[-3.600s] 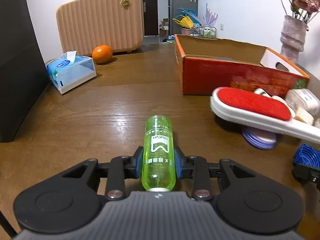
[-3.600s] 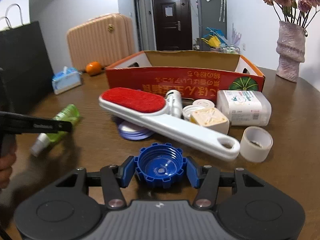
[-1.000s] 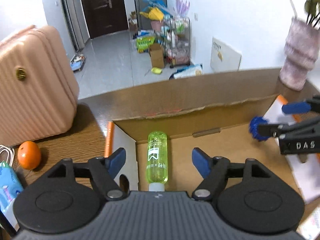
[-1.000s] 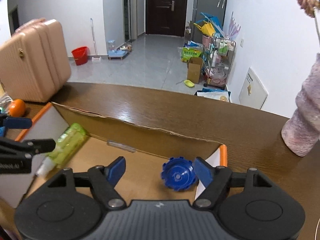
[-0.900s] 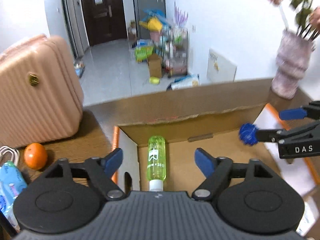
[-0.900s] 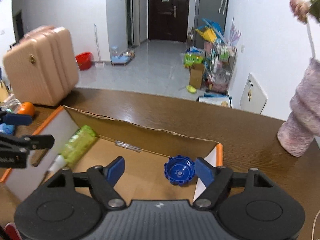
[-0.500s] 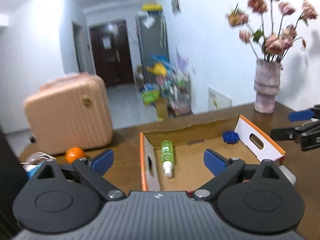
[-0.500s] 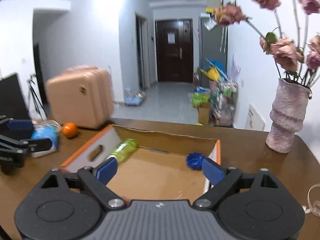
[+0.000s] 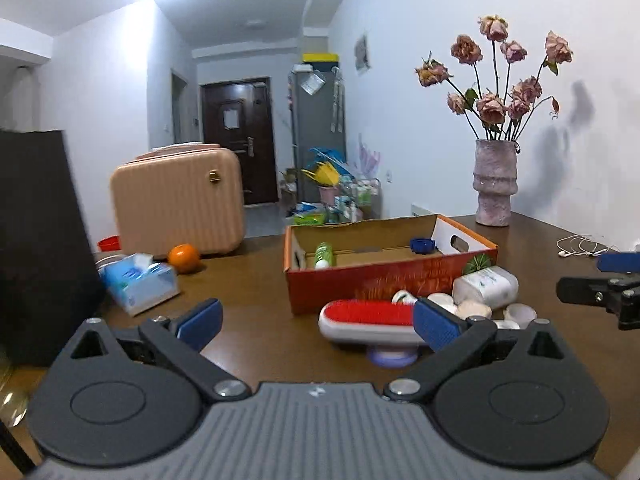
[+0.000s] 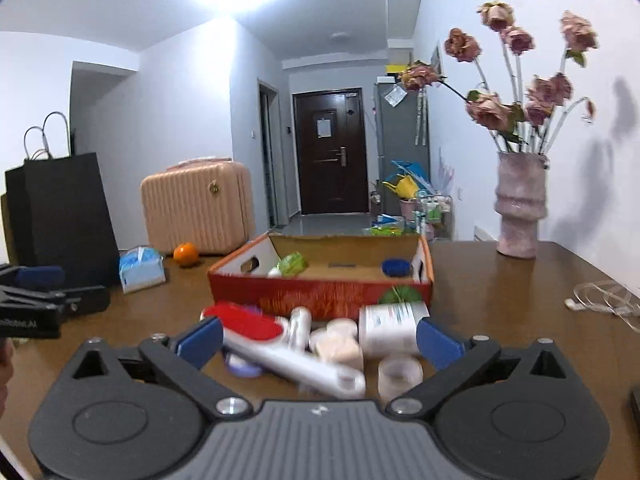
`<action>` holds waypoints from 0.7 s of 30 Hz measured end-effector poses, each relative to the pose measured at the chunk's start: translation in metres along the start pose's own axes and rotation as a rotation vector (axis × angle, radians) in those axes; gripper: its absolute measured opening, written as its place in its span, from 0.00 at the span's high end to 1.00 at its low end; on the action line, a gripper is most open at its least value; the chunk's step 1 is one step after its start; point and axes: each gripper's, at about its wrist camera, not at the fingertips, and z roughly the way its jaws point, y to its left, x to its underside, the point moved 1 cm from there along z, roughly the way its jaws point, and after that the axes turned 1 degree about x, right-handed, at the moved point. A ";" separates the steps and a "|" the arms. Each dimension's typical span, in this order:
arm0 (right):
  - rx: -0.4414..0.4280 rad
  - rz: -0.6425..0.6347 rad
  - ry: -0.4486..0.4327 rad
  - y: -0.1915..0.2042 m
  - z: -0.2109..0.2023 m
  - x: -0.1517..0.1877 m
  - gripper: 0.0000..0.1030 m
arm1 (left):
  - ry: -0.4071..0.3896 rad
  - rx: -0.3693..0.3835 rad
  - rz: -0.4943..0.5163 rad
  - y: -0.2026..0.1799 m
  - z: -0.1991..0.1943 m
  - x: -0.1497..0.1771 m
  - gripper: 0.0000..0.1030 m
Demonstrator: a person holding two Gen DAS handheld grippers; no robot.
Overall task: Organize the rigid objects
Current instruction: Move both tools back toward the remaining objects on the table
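The orange cardboard box (image 9: 384, 280) (image 10: 320, 296) holds the green bottle (image 9: 323, 254) (image 10: 291, 264) at its left and the blue cap (image 9: 422, 245) (image 10: 395, 267) at its right. In front of the box lie a red-and-white lint brush (image 9: 368, 320) (image 10: 272, 340), a white jar (image 9: 484, 286) (image 10: 390, 328), a tape roll (image 10: 400, 376) and small containers. My left gripper (image 9: 316, 320) is open and empty, back from the pile. My right gripper (image 10: 320, 338) is open and empty above the pile.
A tissue pack (image 9: 138, 282), an orange (image 9: 183, 258) and a pink suitcase (image 9: 178, 204) stand at the left. A black bag (image 9: 36, 240) is at the far left. A vase of flowers (image 9: 494, 184) and a white cable (image 9: 580, 248) are at the right.
Both grippers let go of the bottle and the cap inside the box, then pulled back and lowered toward the table's near side. Both stay open.
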 end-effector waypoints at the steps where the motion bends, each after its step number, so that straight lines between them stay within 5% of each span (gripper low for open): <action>1: 0.006 -0.001 0.002 0.003 -0.008 0.007 0.00 | -0.005 -0.004 -0.016 0.001 -0.009 0.007 0.00; 9: -0.015 -0.021 0.052 0.015 -0.071 0.070 0.00 | 0.069 0.023 0.021 -0.017 -0.056 0.051 0.00; 16: 0.008 0.055 0.077 0.010 -0.084 0.083 0.00 | 0.079 0.047 0.039 -0.026 -0.059 0.060 0.00; 21: 0.059 0.113 0.068 -0.003 -0.077 0.082 0.19 | 0.110 0.065 0.009 -0.022 -0.037 0.056 0.00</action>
